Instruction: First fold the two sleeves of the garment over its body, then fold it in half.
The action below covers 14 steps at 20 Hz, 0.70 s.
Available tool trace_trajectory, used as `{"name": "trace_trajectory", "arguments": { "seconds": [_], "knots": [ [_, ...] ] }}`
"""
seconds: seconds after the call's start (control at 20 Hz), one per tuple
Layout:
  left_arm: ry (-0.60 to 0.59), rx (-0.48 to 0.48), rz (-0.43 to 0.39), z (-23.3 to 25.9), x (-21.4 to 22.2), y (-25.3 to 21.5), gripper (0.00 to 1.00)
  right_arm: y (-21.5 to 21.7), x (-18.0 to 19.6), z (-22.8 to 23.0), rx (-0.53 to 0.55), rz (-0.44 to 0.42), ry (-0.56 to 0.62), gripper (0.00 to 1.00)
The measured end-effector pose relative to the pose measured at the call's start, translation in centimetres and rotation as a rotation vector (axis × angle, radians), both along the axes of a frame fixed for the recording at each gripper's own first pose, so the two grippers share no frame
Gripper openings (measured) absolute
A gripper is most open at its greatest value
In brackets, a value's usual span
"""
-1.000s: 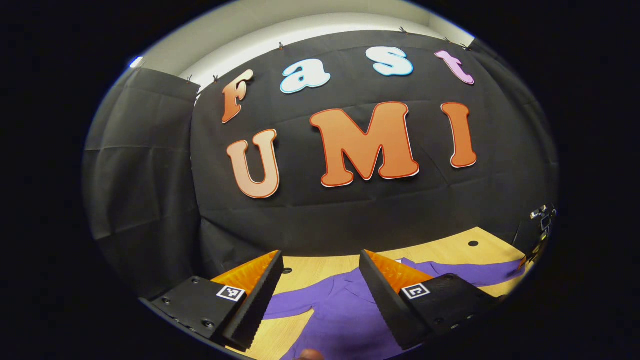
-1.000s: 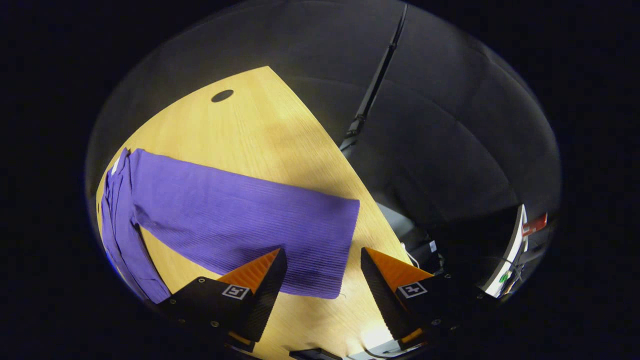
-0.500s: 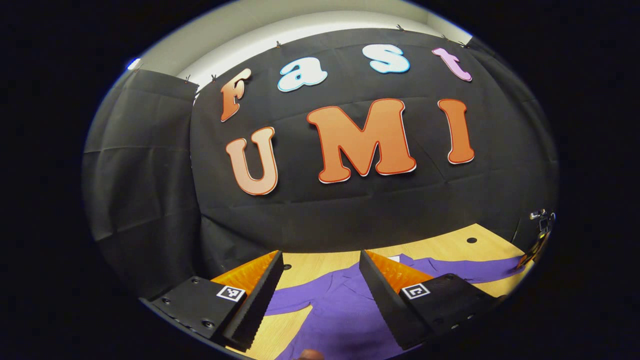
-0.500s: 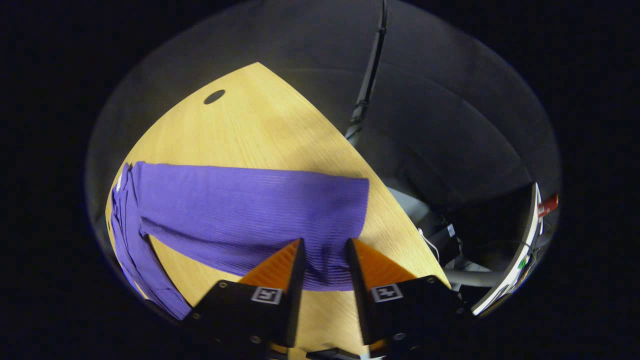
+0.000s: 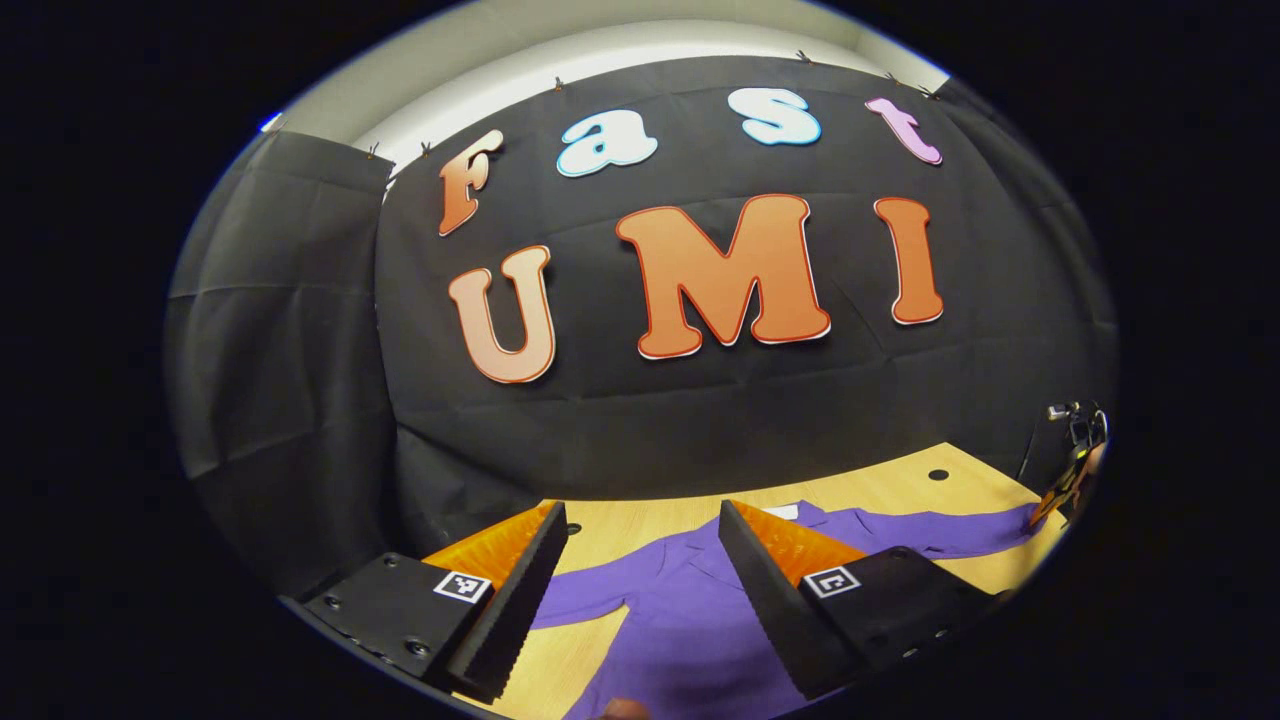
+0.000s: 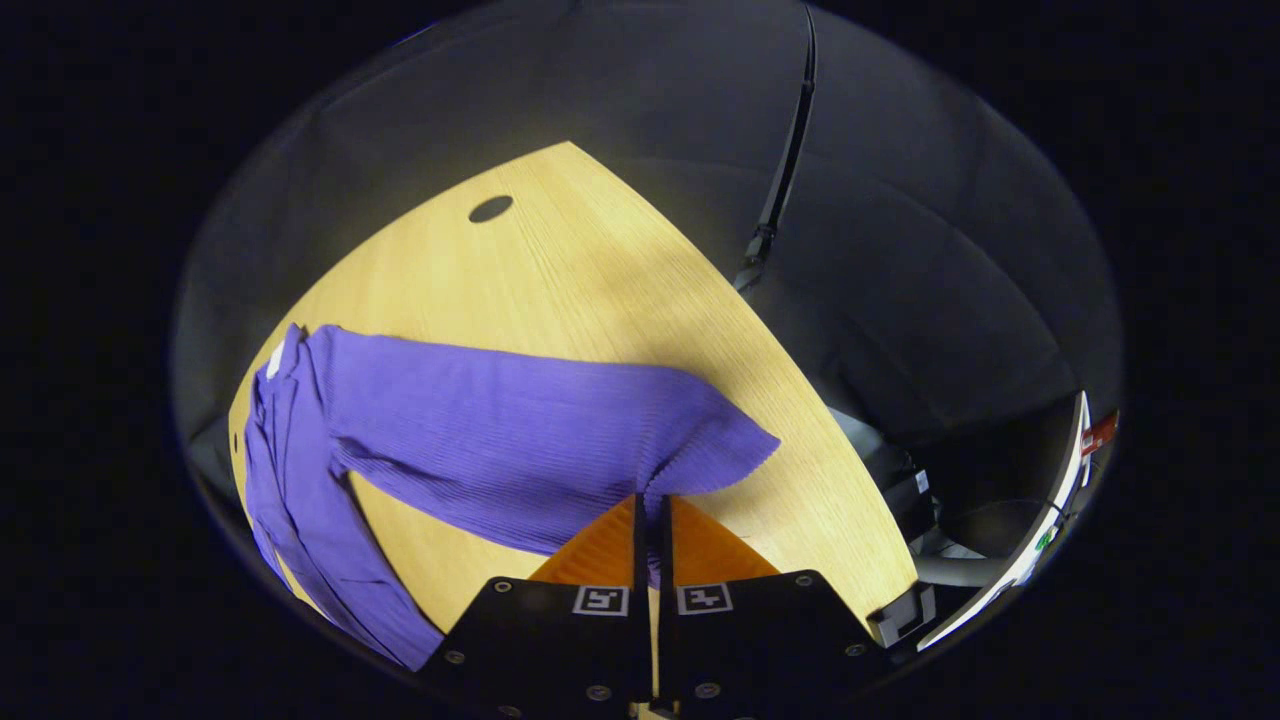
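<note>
A purple ribbed garment (image 6: 300,480) lies on the wooden table (image 6: 560,270). In the right gripper view one sleeve (image 6: 520,440) stretches across the table toward its right edge. My right gripper (image 6: 650,505) is shut on the near edge of that sleeve's cuff, and the cuff (image 6: 735,440) puckers up around the fingers. In the left gripper view the garment's body (image 5: 680,620) lies spread below, a sleeve (image 5: 940,525) reaching to the right. My left gripper (image 5: 640,530) hangs open above the body, nothing between its fingers.
A round cable hole (image 6: 490,209) sits in the table's far part. The table's right edge (image 6: 830,420) runs close to the cuff, with dark equipment and cables beyond it. Black cloth walls stand behind the table. The other gripper (image 5: 1075,460) shows at the far right of the left gripper view.
My right gripper has gone from wide open to shut on the sleeve's cuff, bunching the cloth. The left gripper has stayed open and barely shifted.
</note>
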<state>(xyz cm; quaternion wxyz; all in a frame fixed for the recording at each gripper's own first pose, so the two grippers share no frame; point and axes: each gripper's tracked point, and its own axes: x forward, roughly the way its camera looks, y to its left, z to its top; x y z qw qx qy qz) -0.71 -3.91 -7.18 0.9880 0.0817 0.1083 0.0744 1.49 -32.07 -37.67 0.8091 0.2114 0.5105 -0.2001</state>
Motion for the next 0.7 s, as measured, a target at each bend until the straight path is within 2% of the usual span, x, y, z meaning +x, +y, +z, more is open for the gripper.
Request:
{"name": "trace_trajectory", "arguments": {
  "seconds": [0.1, 0.3, 0.7],
  "knots": [
    [-0.009, -0.014, -0.012, -0.1, 0.4, 1.2, 1.0, 1.0, 1.0, 2.4, 0.005, -0.012, -0.044, 0.04],
    [-0.009, -0.042, -0.033, -0.5, 1.4, 3.4, 0.98, 3.2, 3.2, 7.4, -0.034, 0.022, -0.128, 0.03],
    [0.053, -0.075, -0.048, -3.1, 2.3, 8.1, 0.98, 11.4, 8.3, 14.8, -0.068, 0.153, -0.231, 0.03]
  ]
}}
